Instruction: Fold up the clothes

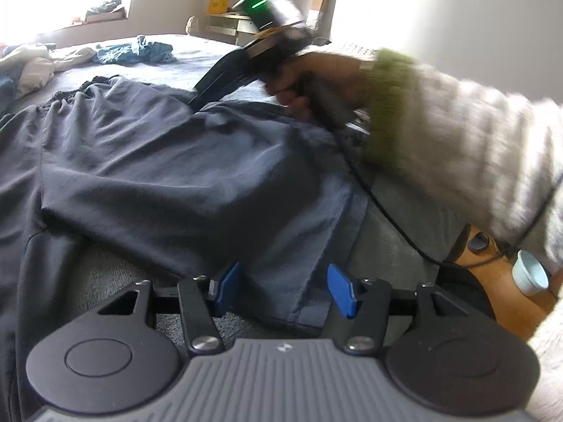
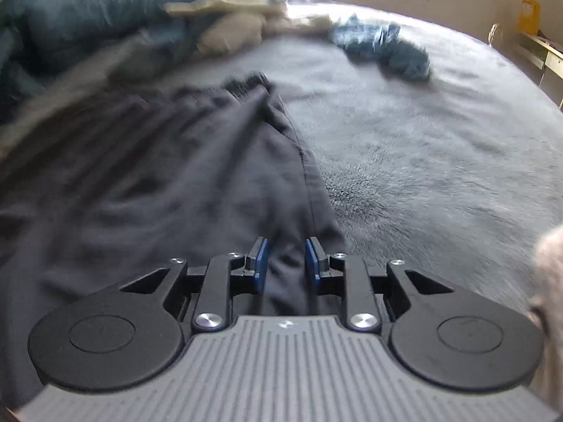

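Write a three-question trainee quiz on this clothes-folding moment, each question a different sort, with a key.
1. True or false: the right gripper has a bunched fold of the dark garment between its blue pads.
2. Multiple choice: the left gripper is
A. clamped on the garment's hem
B. open, with the hem lying between its pads
C. holding the teal garment
3. Fill in: the garment lies on a ____ blanket.

Key:
1. True; cloth fills the narrow gap between the pads.
2. B; its pads stand clear of the cloth on either side.
3. Grey; the teal garment lies crumpled on it farther back, apart from the dark one.
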`<action>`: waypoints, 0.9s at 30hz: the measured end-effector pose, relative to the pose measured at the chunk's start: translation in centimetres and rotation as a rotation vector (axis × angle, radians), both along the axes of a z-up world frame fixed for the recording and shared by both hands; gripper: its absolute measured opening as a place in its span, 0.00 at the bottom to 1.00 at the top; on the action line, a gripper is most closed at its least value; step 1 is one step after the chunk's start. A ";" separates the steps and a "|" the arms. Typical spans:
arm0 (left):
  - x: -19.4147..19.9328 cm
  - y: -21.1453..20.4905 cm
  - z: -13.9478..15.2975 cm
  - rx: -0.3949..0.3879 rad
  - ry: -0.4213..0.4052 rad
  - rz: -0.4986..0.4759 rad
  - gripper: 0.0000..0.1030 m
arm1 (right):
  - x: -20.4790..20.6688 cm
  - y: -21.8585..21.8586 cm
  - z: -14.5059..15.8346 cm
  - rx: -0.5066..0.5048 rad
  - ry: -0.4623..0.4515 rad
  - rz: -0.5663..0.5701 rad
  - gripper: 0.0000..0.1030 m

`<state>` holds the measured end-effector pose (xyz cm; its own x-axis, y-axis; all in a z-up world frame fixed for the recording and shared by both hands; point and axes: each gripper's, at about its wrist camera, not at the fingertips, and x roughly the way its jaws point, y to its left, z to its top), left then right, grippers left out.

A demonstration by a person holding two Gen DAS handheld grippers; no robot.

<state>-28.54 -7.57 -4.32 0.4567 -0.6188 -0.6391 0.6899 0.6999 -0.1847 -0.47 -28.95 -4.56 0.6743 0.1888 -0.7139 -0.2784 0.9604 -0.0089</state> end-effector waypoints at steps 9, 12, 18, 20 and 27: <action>-0.2 0.6 -0.5 -0.034 -0.008 -0.030 0.58 | 3.3 1.7 2.1 0.057 -0.034 -0.006 0.24; -0.1 0.6 -0.4 -0.040 0.004 -0.023 0.58 | 6.3 3.7 -0.3 -0.003 0.022 0.003 0.23; -0.7 0.7 -0.3 -0.027 -0.015 -0.021 0.58 | 6.5 -0.7 2.5 -0.166 -0.115 -0.264 0.25; -0.8 0.7 -0.3 -0.033 -0.015 -0.016 0.58 | 3.0 -2.7 5.5 -0.157 -0.149 -0.240 0.25; -1.5 0.6 1.1 -0.052 -0.046 0.011 0.58 | -11.5 -5.0 11.4 -0.196 -0.172 -0.113 0.27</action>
<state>-30.06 -6.95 -3.26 0.4913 -0.6458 -0.5845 0.6911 0.6975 -0.1897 -11.92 -33.91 6.80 0.7978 -0.0246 -0.6025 -0.1481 0.9606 -0.2353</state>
